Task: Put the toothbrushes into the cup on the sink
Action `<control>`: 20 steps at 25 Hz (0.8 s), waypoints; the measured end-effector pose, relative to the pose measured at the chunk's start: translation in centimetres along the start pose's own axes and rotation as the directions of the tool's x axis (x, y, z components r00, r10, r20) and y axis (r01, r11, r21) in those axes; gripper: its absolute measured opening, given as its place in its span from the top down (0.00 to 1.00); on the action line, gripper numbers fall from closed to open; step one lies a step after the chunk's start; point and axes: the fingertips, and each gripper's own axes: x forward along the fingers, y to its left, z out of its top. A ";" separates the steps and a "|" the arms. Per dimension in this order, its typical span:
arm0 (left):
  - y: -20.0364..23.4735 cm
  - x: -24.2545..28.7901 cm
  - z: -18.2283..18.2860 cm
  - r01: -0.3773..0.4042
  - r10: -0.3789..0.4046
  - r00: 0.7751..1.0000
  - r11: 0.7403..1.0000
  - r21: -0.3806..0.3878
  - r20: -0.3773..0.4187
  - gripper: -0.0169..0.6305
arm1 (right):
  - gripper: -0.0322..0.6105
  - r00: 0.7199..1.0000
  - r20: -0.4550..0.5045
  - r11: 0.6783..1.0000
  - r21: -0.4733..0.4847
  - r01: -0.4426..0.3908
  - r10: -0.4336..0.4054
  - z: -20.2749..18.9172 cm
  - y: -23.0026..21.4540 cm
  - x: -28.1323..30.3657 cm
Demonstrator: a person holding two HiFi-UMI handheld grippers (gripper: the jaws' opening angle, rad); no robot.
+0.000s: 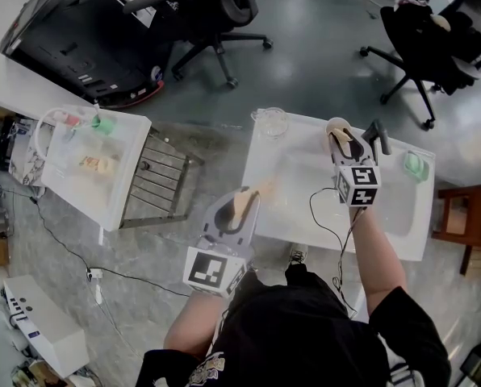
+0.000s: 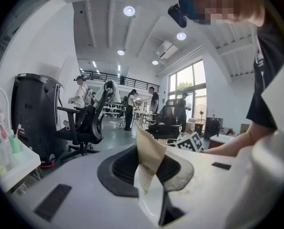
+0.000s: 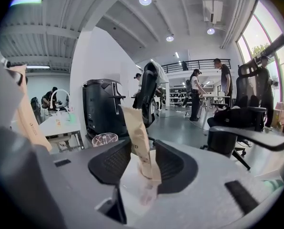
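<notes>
A clear cup (image 1: 271, 122) stands at the far left corner of the white sink (image 1: 402, 216); it also shows in the right gripper view as the cup (image 3: 105, 140). My left gripper (image 1: 240, 204) hovers at the sink's near left edge, shut on a toothbrush in a tan paper wrapper (image 2: 149, 151). My right gripper (image 1: 343, 139) is over the far side of the basin, right of the cup. A second wrapped toothbrush (image 3: 138, 137) stands upright between its jaws, which are parted and not pressing on it.
A black faucet (image 1: 378, 135) and a green soap dish (image 1: 416, 165) sit at the sink's far right. A white table with bottles (image 1: 95, 164) and a metal rack (image 1: 156, 184) stand to the left. Office chairs (image 1: 216, 14) are beyond, and a wooden stool (image 1: 466, 216) is to the right.
</notes>
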 end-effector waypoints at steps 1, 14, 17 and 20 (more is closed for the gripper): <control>-0.1 0.0 0.1 0.004 -0.004 1.000 1.000 0.001 0.004 0.87 | 0.67 1.000 0.006 1.000 0.000 -0.002 0.002 0.2 0.1 -0.1; -1.2 -1.1 0.7 0.073 -0.074 0.996 0.997 0.012 0.043 0.87 | 0.58 0.989 0.147 0.999 -0.025 0.023 -0.020 5.8 1.7 -5.2; -1.7 -1.4 1.2 0.097 -0.098 0.994 0.995 0.015 0.055 0.87 | 0.58 0.978 0.206 0.999 -0.019 0.034 -0.030 8.1 2.4 -7.5; -2.2 -1.8 2.1 0.123 -0.125 0.990 0.992 0.023 0.066 0.87 | 0.63 0.967 0.252 1.000 -0.007 0.028 -0.025 10.3 3.3 -9.8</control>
